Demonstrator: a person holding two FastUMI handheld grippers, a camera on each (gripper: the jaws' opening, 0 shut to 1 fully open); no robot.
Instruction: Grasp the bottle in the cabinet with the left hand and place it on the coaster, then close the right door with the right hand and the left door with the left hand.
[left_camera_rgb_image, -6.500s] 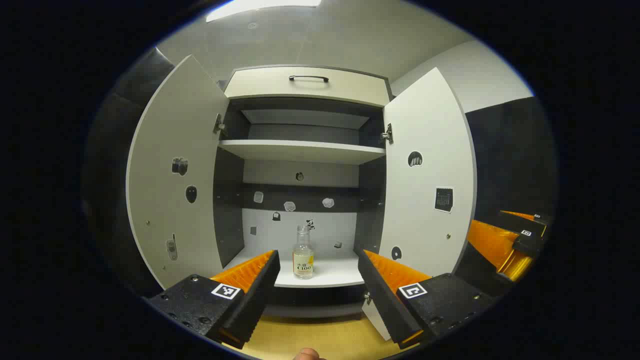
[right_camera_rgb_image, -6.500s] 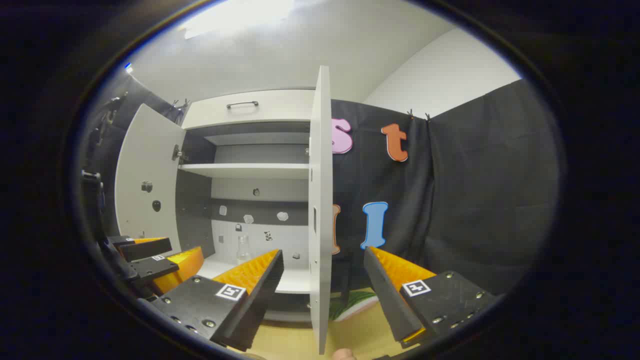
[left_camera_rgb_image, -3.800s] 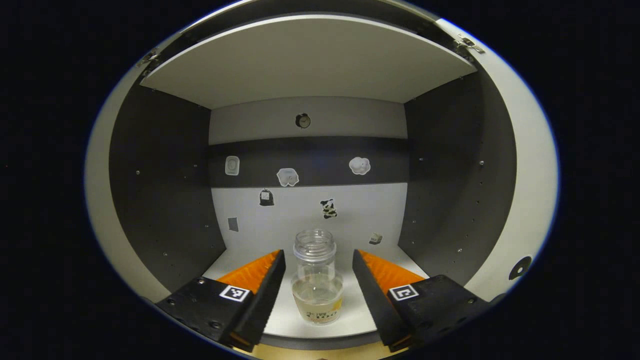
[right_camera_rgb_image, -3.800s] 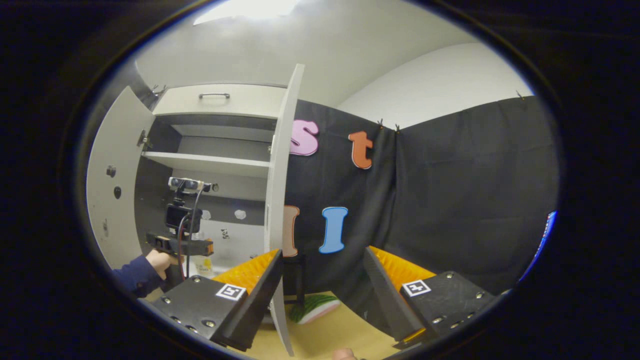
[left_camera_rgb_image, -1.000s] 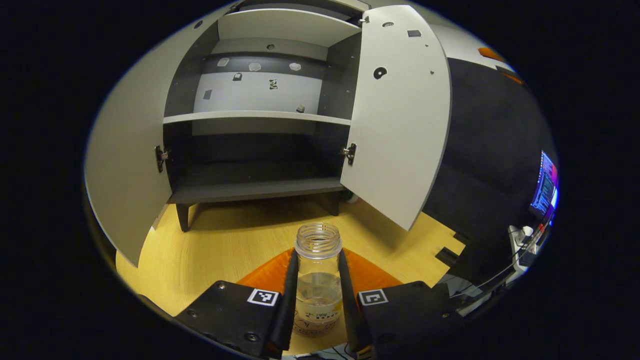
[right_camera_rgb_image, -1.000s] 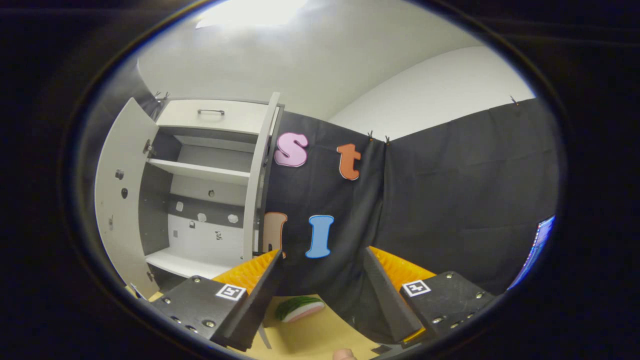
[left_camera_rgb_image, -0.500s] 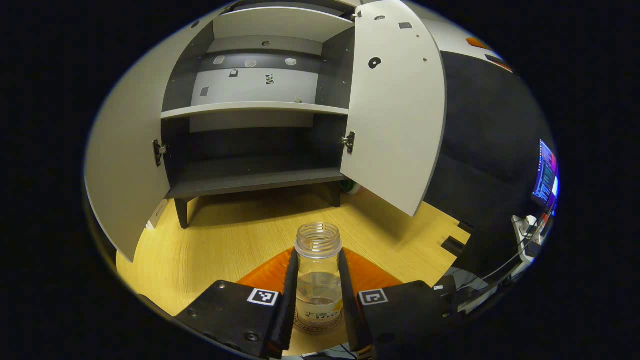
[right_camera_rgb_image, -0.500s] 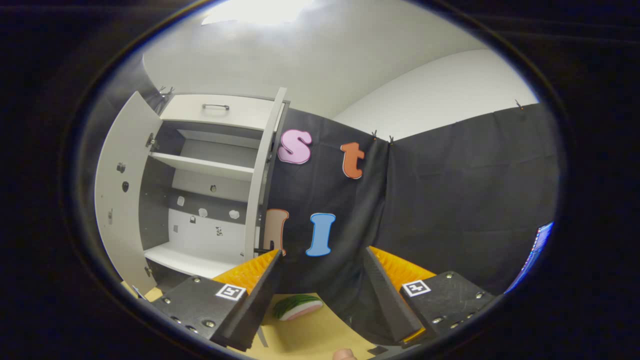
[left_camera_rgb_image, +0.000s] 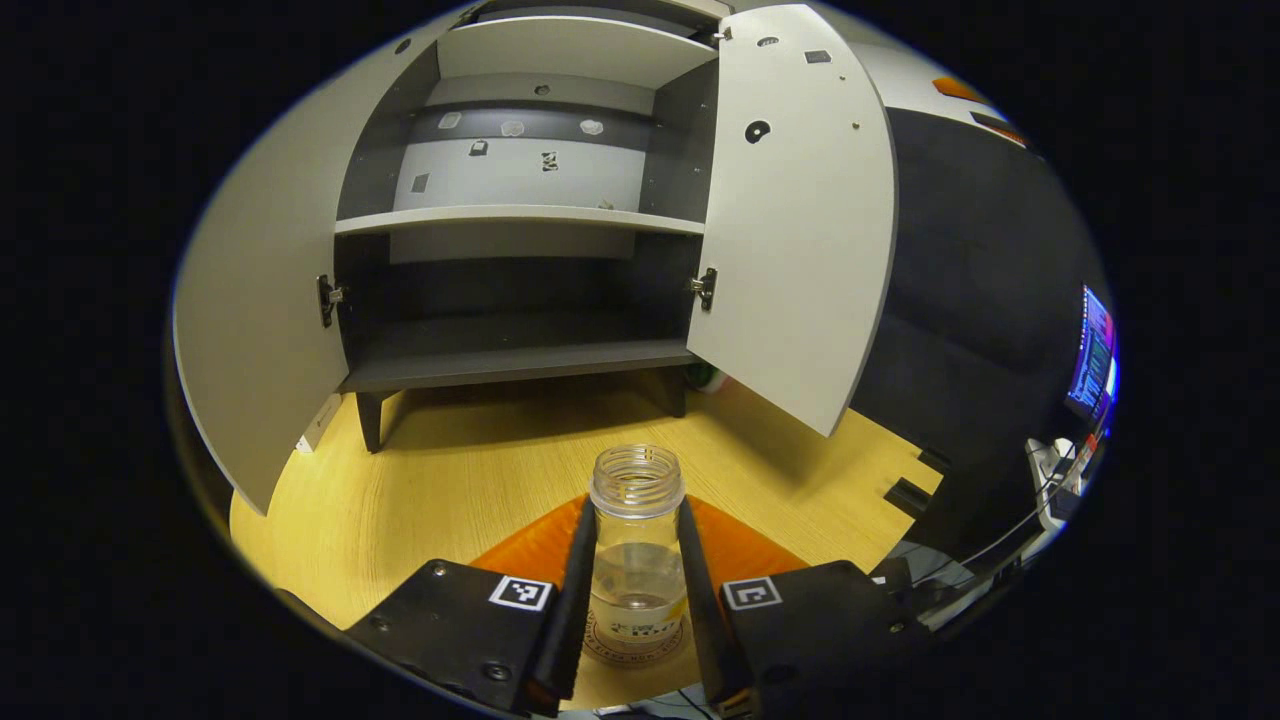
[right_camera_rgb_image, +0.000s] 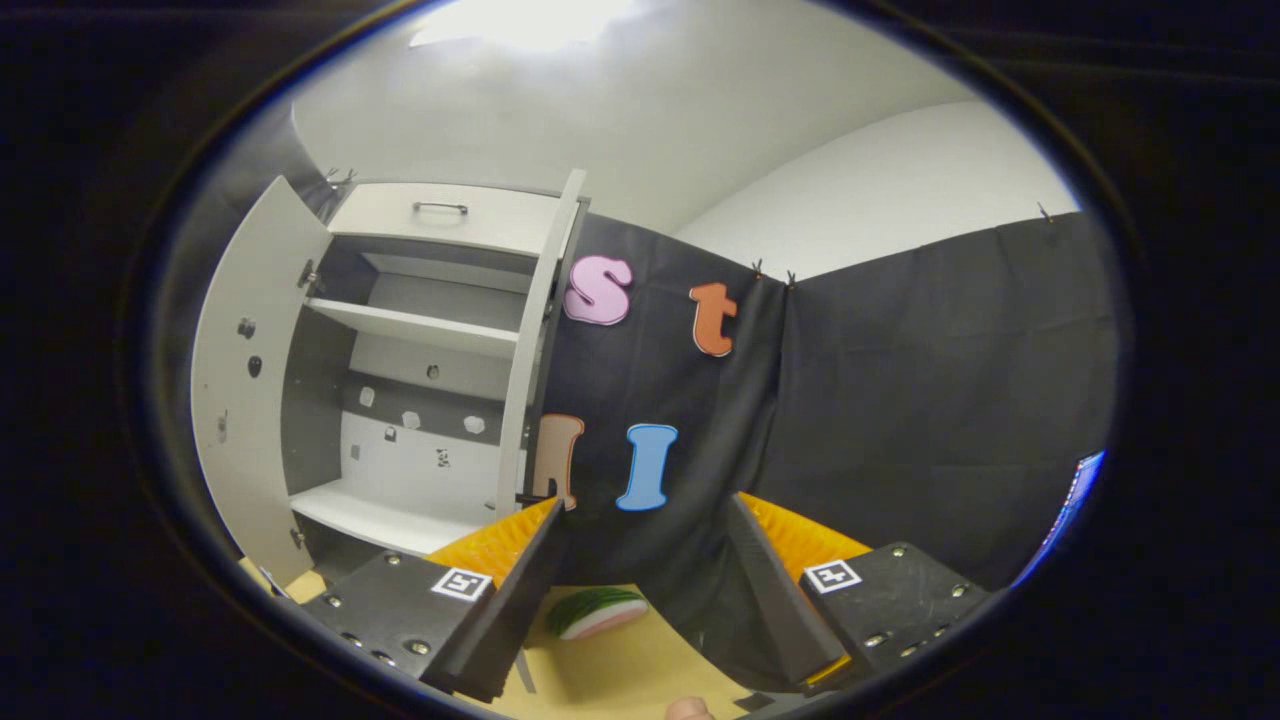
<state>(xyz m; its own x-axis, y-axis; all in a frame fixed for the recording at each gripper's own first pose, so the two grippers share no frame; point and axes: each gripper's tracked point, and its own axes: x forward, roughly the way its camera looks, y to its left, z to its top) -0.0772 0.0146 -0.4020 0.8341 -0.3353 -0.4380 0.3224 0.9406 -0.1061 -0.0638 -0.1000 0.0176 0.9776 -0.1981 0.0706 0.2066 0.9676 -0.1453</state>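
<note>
A clear, uncapped bottle (left_camera_rgb_image: 637, 560) with a little liquid stands upright between the fingers of my left gripper (left_camera_rgb_image: 636, 512), which is shut on it. Its base rests on a round brown coaster (left_camera_rgb_image: 600, 652) on the wooden table (left_camera_rgb_image: 450, 480), near the front edge. Beyond it stands the cabinet, with its left door (left_camera_rgb_image: 260, 330) and right door (left_camera_rgb_image: 800, 220) both swung wide. My right gripper (right_camera_rgb_image: 640, 565) is open with nothing in it, off to the right of the cabinet. From there I see the right door (right_camera_rgb_image: 535, 350) almost edge-on and the left door (right_camera_rgb_image: 240, 400) beyond it.
A watermelon-slice toy (right_camera_rgb_image: 598, 610) lies on the table just ahead of my right gripper. Black cloth walls the booth behind and to the right of the cabinet. A lit screen (left_camera_rgb_image: 1095, 350) and cables sit past the table's right edge.
My left gripper has brought the bottle down, and the coaster now shows under its base. The right gripper has barely shifted and stays open.
</note>
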